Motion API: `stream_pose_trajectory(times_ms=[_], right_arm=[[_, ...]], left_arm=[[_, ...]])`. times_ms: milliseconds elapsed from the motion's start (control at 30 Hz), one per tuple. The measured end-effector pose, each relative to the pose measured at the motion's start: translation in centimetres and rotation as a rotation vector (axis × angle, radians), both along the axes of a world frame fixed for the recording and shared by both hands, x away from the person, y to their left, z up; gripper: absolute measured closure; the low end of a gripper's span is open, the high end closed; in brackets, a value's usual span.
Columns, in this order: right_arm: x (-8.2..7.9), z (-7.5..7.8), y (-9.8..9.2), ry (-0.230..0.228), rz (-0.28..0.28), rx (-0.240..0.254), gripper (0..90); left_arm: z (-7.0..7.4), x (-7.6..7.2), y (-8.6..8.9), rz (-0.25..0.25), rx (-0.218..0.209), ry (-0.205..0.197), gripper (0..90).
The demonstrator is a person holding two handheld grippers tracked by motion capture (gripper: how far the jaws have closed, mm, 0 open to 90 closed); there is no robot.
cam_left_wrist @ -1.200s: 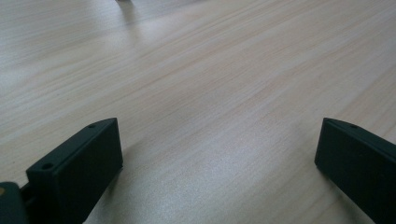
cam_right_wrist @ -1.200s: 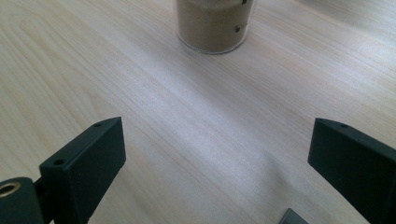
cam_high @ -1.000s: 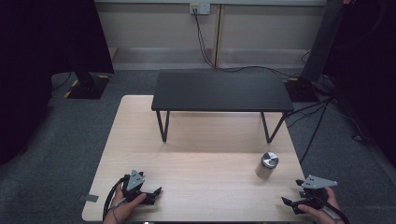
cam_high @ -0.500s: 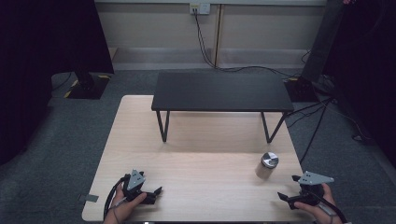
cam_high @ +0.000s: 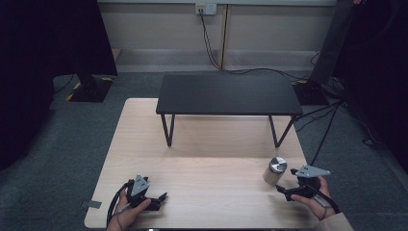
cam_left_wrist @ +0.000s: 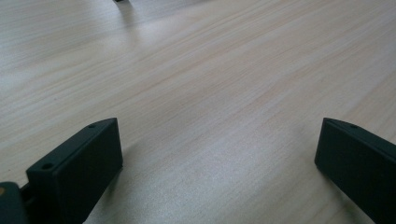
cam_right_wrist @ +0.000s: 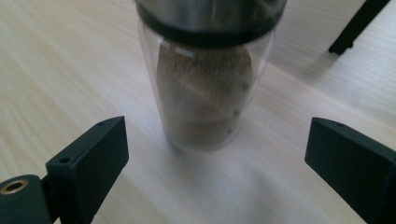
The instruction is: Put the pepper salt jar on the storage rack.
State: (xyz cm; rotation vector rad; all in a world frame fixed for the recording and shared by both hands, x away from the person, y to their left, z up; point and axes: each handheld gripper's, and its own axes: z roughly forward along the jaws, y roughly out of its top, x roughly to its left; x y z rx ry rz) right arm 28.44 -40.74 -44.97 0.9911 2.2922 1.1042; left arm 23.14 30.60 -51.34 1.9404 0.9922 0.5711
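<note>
Clear round jar (cam_right_wrist: 205, 88), metal lid (cam_high: 277, 164)

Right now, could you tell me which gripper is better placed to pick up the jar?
The right gripper: its open jaws face the upright jar just ahead. The left gripper sits far across the table.

jar (cam_right_wrist: 205, 79): lid top cut off at upper edge, contents blurred | stand leg (cam_right_wrist: 357, 25): cropped at top right | left gripper (cam_left_wrist: 219, 158): jaw bases cropped below

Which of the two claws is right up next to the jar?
The right claw: its open jaws face the clear jar close by. The left claw faces bare table.
</note>
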Motion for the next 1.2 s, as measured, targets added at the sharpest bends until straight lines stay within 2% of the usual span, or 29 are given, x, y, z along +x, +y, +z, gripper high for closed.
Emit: stream_pose_trajectory(times_ms=[300, 400, 600, 767, 1033, 1200], right_arm=[[1.5, -0.6, 1.7, -0.016, 0.004, -0.006, 9.3], [1.9, -0.9, 1.9, -0.02, 0.014, 0.004, 13.3], [2.4, -0.8, 2.1, -0.025, 0.036, -0.009, 25.4], [2.7, -0.7, 1.9, -0.02, 0.057, -0.006, 29.4], [2.5, -1.1, 1.7, -0.025, 0.051, 0.017, 30.2], [2.3, -0.9, 1.9, -0.031, 0.052, 0.01, 30.3]], left_arm=[[0.1, 0.1, 0.1, -0.007, 0.008, -0.001, 0.0], [0.1, 0.1, 0.1, -0.006, 0.006, -0.001, 0.0], [0.0, 0.1, 0.1, -0.006, 0.006, -0.002, 0.0], [0.0, 0.1, 0.1, -0.006, 0.006, -0.003, 0.0], [0.0, 0.1, 0.1, -0.007, 0.007, -0.003, 0.0], [0.0, 0.1, 0.1, -0.006, 0.006, -0.002, 0.0]])
